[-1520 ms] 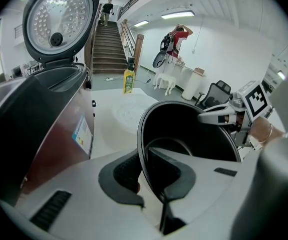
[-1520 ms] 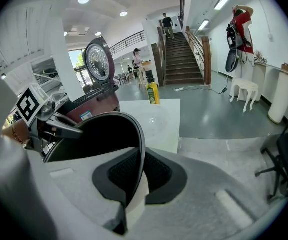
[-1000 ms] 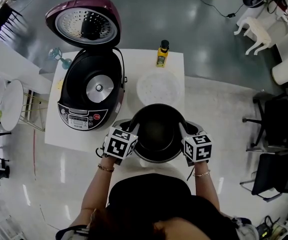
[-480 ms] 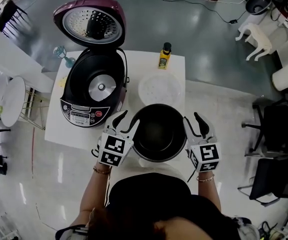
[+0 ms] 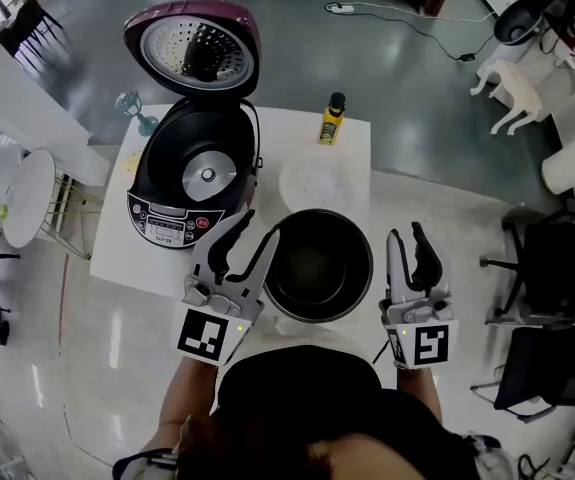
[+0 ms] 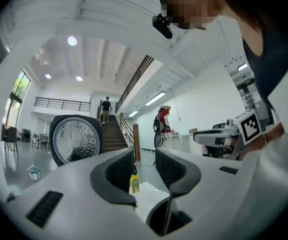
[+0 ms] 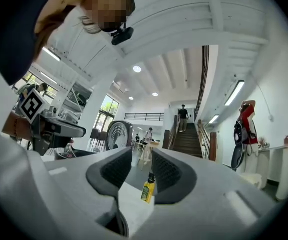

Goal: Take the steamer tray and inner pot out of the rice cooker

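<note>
The black inner pot (image 5: 319, 265) stands on the white table (image 5: 117, 258) near its front edge. Behind it lies the white steamer tray (image 5: 319, 182). The rice cooker (image 5: 195, 173) sits at the left with its maroon lid (image 5: 193, 52) up and its well empty. My left gripper (image 5: 258, 226) hovers left of the pot and my right gripper (image 5: 407, 233) hovers right of it, both raised clear of the rim. Their jaws are closing with nothing between them. In the left gripper view, the left gripper (image 6: 144, 166) points level past the pot (image 6: 166, 219).
A yellow bottle (image 5: 332, 118) stands at the table's far edge and also shows between the right gripper's jaws (image 7: 147, 189). A glass (image 5: 132, 108) sits at the far left corner. A white stool (image 5: 22, 208) stands left, black chairs (image 5: 557, 248) right.
Both grippers let go of the pot's rim, opened, and rose while tilting up to level. The pot stays on the table.
</note>
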`<state>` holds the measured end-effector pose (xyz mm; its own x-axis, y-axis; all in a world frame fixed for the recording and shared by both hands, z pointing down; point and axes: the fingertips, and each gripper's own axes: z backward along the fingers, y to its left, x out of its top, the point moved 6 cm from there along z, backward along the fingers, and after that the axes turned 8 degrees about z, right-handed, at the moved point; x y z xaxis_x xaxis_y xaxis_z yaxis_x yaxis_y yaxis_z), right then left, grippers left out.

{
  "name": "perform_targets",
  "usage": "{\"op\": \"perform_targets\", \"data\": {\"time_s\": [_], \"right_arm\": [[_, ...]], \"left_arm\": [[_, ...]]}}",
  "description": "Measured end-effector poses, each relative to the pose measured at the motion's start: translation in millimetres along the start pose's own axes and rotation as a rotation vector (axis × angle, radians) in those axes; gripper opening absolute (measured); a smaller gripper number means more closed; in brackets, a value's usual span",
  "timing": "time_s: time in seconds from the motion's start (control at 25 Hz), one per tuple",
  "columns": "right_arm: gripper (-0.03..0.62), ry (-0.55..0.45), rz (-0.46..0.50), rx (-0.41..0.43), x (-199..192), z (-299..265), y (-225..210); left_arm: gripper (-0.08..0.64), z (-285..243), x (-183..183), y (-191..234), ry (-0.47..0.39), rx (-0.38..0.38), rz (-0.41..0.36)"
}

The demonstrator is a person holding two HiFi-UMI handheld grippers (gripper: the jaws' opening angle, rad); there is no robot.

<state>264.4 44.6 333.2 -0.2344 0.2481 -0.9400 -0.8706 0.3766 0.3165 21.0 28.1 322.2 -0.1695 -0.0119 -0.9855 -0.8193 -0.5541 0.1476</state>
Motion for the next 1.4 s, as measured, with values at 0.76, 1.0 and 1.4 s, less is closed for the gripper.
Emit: {"op": "perform_targets", "data": {"time_s": [0.76, 1.0, 1.4], "right_arm": [[0.006, -0.049, -0.061, -0.053, 18, 20, -2], [0.005, -0.034, -0.075, -0.042, 15, 22, 1], [0.005, 0.030, -0.096, -0.048, 0, 25, -1]], "left_arm": [[0.003, 34, 11, -4, -0.065, 0.110, -0.027], [0.003, 32, 7, -12, -0.036, 0.114, -0.054], [0.003, 34, 9, -11, -0.018, 0.128, -0.063]]}}
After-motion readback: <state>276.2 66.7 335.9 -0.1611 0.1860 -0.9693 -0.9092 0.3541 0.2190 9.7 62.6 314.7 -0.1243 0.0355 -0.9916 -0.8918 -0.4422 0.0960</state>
